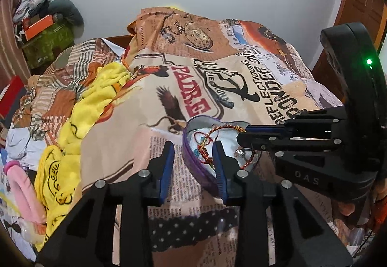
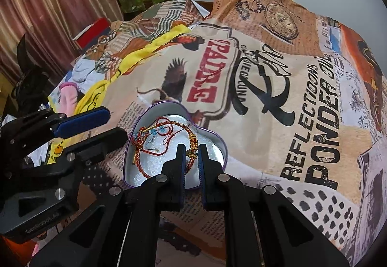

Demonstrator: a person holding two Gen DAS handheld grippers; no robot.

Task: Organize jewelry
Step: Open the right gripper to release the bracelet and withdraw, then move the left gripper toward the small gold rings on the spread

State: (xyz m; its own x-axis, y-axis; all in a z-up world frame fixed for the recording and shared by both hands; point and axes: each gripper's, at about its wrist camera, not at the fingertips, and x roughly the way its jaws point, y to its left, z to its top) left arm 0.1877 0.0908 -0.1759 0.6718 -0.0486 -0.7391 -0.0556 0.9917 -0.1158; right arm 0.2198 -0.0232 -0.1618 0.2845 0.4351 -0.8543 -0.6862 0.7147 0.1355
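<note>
A purple heart-shaped tin (image 2: 219,140) (image 1: 187,153) sits on the printed bedspread, with red-and-gold cord bracelets (image 2: 154,131) and small blue-beaded pieces lying in it. My right gripper (image 2: 192,154) is over the tin's right side, its jaws nearly shut on a red-gold cord bracelet (image 2: 193,140) at its gold beads. In the left wrist view it (image 1: 241,135) reaches in from the right. My left gripper (image 1: 193,153) is open and empty, with the tin's left rim between its jaws; in the right wrist view it (image 2: 113,124) sits left of the tin.
The patterned bedspread (image 1: 241,87) covers the bed. A yellow blanket (image 1: 92,102) and pink cloth (image 1: 24,189) lie at the left. A green box with an orange box on top (image 1: 46,41) stands by the far wall. A curtain (image 2: 48,5) hangs at left.
</note>
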